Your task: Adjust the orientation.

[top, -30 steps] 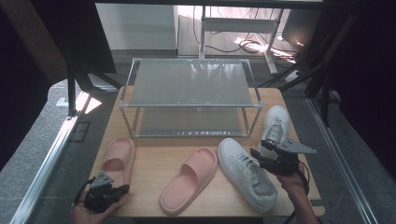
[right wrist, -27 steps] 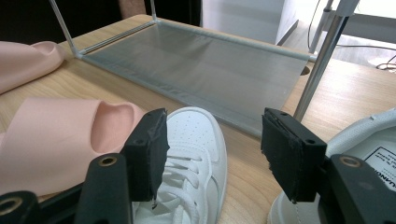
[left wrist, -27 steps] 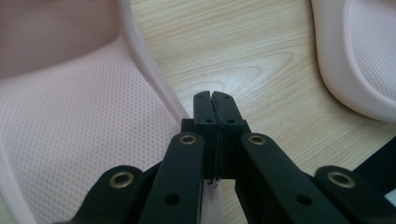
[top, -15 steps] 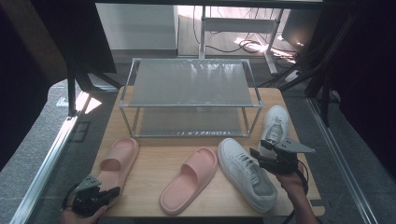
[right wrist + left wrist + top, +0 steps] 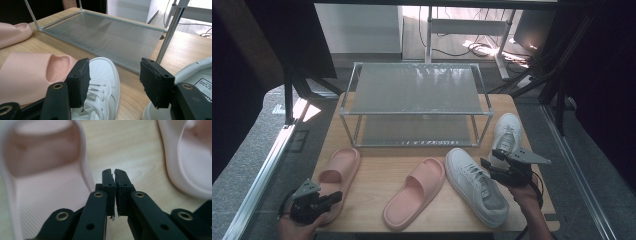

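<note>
The left gripper [image 5: 329, 198] has drawn back toward the table's near edge since a second ago and now sits at the heel of the left slipper [image 5: 336, 172]. Its jaws are clenched on nothing, so the slipper is not yet gripped; they would have to open before taking its rim. The middle slipper [image 5: 414, 192] lies just right of it, both flat on the table [image 5: 377, 165] and unmoved. Next comes the near sneaker [image 5: 474, 185], with the right gripper [image 5: 486, 167] hovering just above it, in the same place as before, jaws released and wide. The far sneaker [image 5: 506, 134] lies just beyond. The rack [image 5: 414, 112] at the back holds nothing on either shelf, so no shoe is stowed yet.
</note>
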The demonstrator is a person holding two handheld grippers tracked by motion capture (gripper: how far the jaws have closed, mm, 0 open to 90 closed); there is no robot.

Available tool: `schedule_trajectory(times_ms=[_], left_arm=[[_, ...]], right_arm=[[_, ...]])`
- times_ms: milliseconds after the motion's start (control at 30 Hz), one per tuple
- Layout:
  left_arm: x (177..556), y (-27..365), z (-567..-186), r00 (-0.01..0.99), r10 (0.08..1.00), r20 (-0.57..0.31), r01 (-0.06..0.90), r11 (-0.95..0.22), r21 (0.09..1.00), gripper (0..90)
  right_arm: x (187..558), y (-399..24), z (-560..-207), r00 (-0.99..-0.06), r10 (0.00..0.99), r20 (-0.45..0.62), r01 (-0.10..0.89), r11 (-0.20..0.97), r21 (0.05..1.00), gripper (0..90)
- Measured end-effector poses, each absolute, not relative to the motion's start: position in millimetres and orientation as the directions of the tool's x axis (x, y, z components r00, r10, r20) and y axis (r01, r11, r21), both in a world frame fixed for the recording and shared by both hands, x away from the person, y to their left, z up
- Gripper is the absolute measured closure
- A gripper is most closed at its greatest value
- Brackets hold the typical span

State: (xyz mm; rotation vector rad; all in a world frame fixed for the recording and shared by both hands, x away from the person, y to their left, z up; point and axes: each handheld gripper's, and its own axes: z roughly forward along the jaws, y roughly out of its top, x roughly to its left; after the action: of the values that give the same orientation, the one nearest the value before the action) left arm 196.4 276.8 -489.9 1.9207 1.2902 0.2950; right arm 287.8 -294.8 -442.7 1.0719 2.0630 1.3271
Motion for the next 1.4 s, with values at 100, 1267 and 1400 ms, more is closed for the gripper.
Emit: schedule_trajectory(times_ms=[100,1267,1400], left_arm=[[202.3,286.2,-478.8,0.44,0.871,-0.219,0.657,-0.146,0.74,90.0],[303.0,337.7,-502.6,0.287,0.937,-0.201,0.735,-0.081,0.673,90.0],[305.4,329.2,-502.9,0.319,0.922,-0.218,0.736,-0.095,0.671,90.0]], right_arm=[[288.3,-296.3,-442.9,-0.587,0.809,0.032,0.364,0.229,0.903,42.1],[291.9,-295.8,-445.8,-0.576,0.817,0.025,0.365,0.23,0.902,42.2],[292.0,-295.8,-445.8,-0.577,0.817,0.025,0.366,0.23,0.902,42.2]])
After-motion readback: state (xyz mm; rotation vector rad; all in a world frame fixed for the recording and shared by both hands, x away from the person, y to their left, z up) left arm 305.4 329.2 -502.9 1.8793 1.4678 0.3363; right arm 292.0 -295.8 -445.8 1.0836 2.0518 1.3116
